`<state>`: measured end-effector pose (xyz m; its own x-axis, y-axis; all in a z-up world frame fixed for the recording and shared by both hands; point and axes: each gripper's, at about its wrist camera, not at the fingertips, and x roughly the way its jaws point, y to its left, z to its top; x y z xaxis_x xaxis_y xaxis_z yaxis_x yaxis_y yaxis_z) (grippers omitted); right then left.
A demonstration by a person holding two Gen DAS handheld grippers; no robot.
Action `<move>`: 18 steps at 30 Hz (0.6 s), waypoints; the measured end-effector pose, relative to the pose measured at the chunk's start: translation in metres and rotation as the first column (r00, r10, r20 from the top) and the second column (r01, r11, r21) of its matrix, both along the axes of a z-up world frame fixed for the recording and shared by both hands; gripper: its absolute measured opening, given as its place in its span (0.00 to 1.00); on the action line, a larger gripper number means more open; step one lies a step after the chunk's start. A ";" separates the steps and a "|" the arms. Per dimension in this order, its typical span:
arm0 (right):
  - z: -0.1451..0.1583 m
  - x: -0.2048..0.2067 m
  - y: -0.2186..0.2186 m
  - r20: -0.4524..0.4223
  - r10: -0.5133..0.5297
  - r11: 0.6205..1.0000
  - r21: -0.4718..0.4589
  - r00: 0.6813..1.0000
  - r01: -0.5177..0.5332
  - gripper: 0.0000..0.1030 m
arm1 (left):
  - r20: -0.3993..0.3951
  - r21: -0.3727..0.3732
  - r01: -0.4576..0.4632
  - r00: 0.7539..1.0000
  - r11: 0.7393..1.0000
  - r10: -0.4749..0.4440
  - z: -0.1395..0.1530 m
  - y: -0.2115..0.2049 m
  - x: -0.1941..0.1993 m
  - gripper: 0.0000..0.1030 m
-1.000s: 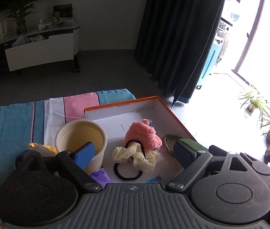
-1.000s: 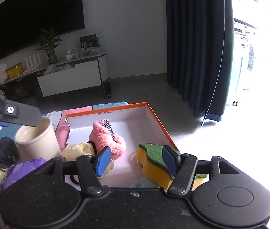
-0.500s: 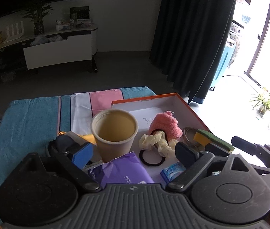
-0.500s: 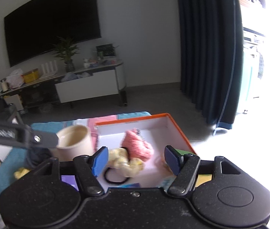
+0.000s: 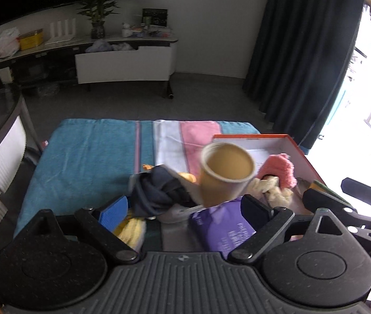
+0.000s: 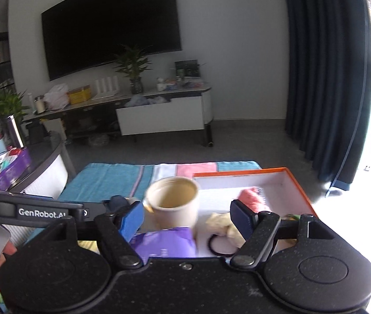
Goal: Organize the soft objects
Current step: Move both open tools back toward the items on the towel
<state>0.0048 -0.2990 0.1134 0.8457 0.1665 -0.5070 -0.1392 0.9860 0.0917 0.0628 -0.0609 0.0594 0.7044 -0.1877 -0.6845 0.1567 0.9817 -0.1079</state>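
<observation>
The dark cloth bundle [image 5: 156,193] lies on the striped towel [image 5: 93,146], just ahead of the left gripper [image 5: 185,209], whose jaws stand wide apart, holding nothing. The right gripper [image 6: 186,218] hovers level, spread wide and empty, over the purple packet [image 6: 167,243] beside the orange box [image 6: 290,180] holding the pink plush [image 6: 251,198].

I am in a home living room. A large wall-mounted television [image 6: 110,30] hangs at the far side above a low media console [image 6: 159,112] carrying a potted plant [image 6: 133,70]. Dark floor-length curtains [image 6: 324,73] cover the right. A striped towel [image 5: 99,151] lies near.
</observation>
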 end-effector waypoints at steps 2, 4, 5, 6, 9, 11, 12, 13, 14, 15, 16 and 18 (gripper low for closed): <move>0.000 0.000 0.009 -0.003 0.016 1.000 -0.002 1.000 -0.016 0.84 | -0.001 -0.002 -0.020 1.000 1.000 0.020 -0.001 0.010 -0.001 0.93; 0.000 0.002 0.019 -0.008 0.035 0.999 -0.004 0.999 -0.035 0.84 | -0.004 -0.003 -0.038 0.999 0.999 0.038 -0.002 0.018 -0.003 0.93; -0.001 0.002 0.024 -0.010 0.044 0.999 -0.006 0.999 -0.044 0.84 | -0.006 -0.005 -0.047 0.999 0.999 0.047 -0.003 0.023 -0.003 0.93; -0.002 0.003 0.029 -0.013 0.055 0.998 -0.008 0.998 -0.055 0.84 | -0.010 -0.008 -0.056 0.998 0.998 0.056 -0.004 0.027 -0.003 0.93; -0.005 0.005 0.041 -0.023 0.081 0.997 -0.013 0.996 -0.081 0.84 | -0.016 -0.013 -0.077 0.997 0.997 0.077 -0.007 0.039 -0.005 0.93; -0.007 0.007 0.048 -0.031 0.096 0.995 -0.014 0.995 -0.097 0.84 | -0.021 -0.014 -0.087 0.996 0.996 0.087 -0.009 0.047 -0.005 0.93; -0.008 0.007 0.051 -0.035 0.103 0.994 -0.014 0.994 -0.104 0.84 | -0.024 -0.015 -0.092 0.995 0.996 0.092 -0.010 0.050 -0.005 0.93; -0.009 0.008 0.054 -0.039 0.109 0.994 -0.015 0.993 -0.110 0.84 | -0.027 -0.018 -0.097 0.995 0.995 0.096 -0.011 0.053 -0.005 0.93; -0.010 0.009 0.056 -0.043 0.113 0.993 -0.016 0.993 -0.114 0.84 | -0.029 -0.020 -0.101 0.994 0.995 0.101 -0.013 0.056 -0.006 0.93; -0.012 0.010 0.059 -0.048 0.117 0.993 -0.016 0.992 -0.118 0.84 | -0.033 -0.021 -0.106 0.994 0.994 0.105 -0.014 0.058 -0.005 0.93; -0.013 0.012 0.060 -0.054 0.119 0.993 -0.017 0.991 -0.120 0.84 | -0.037 -0.023 -0.109 0.993 0.994 0.108 -0.016 0.061 -0.005 0.93; -0.016 0.014 0.061 -0.063 0.125 0.992 -0.017 0.990 -0.126 0.84 | -0.041 -0.024 -0.114 0.993 0.993 0.113 -0.018 0.064 -0.005 0.93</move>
<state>0.0185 -0.2379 0.0977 0.7856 0.2580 -0.5624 -0.2565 0.9629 0.0835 0.0577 0.0035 0.0410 0.6944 -0.1265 -0.7084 0.0400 0.9897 -0.1375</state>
